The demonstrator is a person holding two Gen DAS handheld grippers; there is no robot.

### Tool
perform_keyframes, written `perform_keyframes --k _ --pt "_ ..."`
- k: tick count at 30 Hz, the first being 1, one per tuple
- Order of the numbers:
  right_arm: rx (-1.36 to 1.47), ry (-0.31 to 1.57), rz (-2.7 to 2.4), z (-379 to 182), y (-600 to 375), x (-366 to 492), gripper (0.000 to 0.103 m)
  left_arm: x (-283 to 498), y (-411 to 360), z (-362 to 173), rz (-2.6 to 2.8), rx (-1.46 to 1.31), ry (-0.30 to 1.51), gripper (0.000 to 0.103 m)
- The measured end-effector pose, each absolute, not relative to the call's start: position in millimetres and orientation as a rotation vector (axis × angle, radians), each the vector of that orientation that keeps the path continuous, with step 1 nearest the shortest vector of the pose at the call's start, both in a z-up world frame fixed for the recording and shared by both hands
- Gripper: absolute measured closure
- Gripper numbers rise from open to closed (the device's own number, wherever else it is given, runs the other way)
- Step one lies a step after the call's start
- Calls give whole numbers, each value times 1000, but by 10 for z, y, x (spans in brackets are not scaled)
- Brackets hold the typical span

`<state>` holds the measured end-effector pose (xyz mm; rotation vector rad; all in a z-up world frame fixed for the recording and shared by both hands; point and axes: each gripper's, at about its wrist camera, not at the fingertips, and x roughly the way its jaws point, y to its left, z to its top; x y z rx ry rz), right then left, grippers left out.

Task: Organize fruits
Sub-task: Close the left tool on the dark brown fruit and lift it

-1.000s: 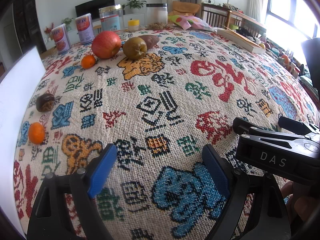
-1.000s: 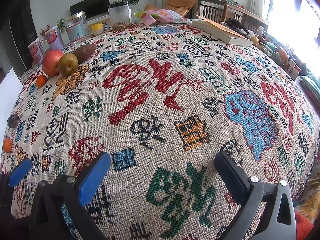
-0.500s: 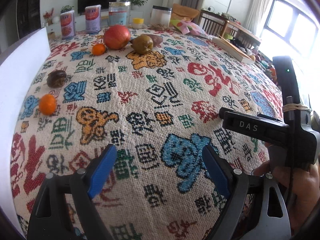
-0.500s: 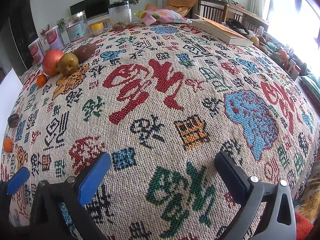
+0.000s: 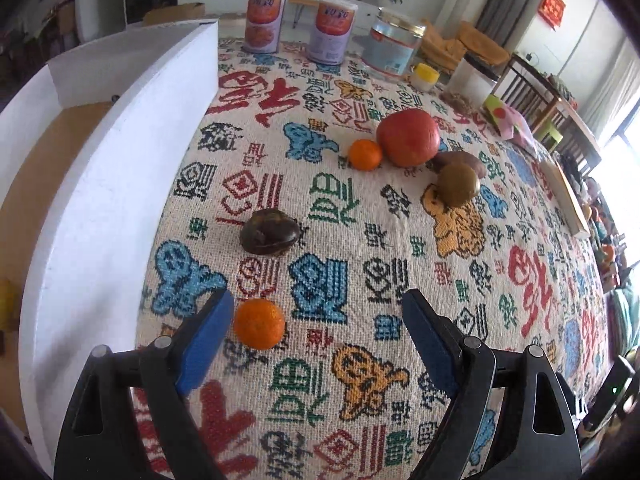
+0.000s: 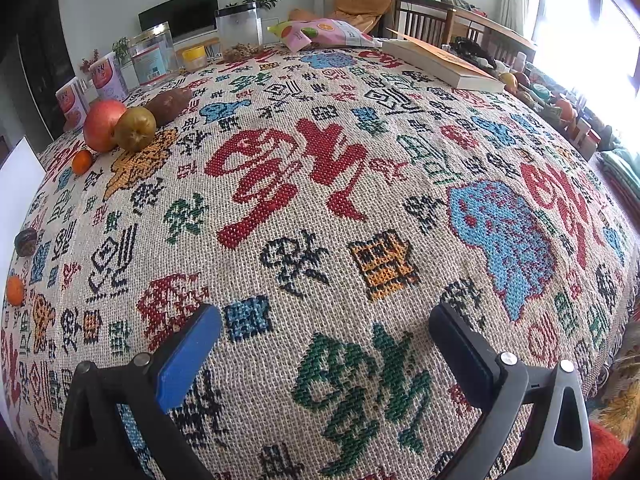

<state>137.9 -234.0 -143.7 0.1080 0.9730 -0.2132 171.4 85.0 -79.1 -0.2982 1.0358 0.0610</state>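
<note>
Swinging across the patterned table (image 5: 360,240) toward the white box (image 5: 120,160) at its edge, left gripper (image 5: 316,332) now hovering with a small mandarin (image 5: 259,323) just inside its left pad; a second ago, only bare cloth between the pads. Jaws spread wide, having just closed slightly, nothing pinched yet. Likely first pick of the sorting. Beyond: dark wrinkled passion fruit (image 5: 270,232), second mandarin (image 5: 364,155) touching a red apple (image 5: 408,138), brownish pear (image 5: 458,184), sweet potato (image 5: 460,158) behind. Right gripper (image 6: 324,344) unmoved over bare cloth, well apart from the fruit, jaws spread and empty. Two purple tins (image 5: 266,20) at the table's far edge carrying lettering too blurred to read; woven cloth characters not legible either.
</note>
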Motion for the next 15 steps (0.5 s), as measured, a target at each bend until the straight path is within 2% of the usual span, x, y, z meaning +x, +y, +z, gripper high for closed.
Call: perform_keyframes --k 3,7,10,11,15 --pt "108 973 -213 -1437 -2339 1381 0 1949 952 -947 123 -288 1080 18" --pt "108 973 -214 -1438 -2340 1379 0 2122 1061 -1175 150 -287 1138 41" --pt "108 973 -214 -1439 -2342 1371 0 2151 1089 -1202 160 -257 1108 45" --pt "108 973 -214 -1438 -2342 1375 0 2161 1089 -1202 146 -253 1102 60" --pt "107 974 -214 -1435 -2341 1380 0 2109 1003 -1137 140 -193 1078 60"
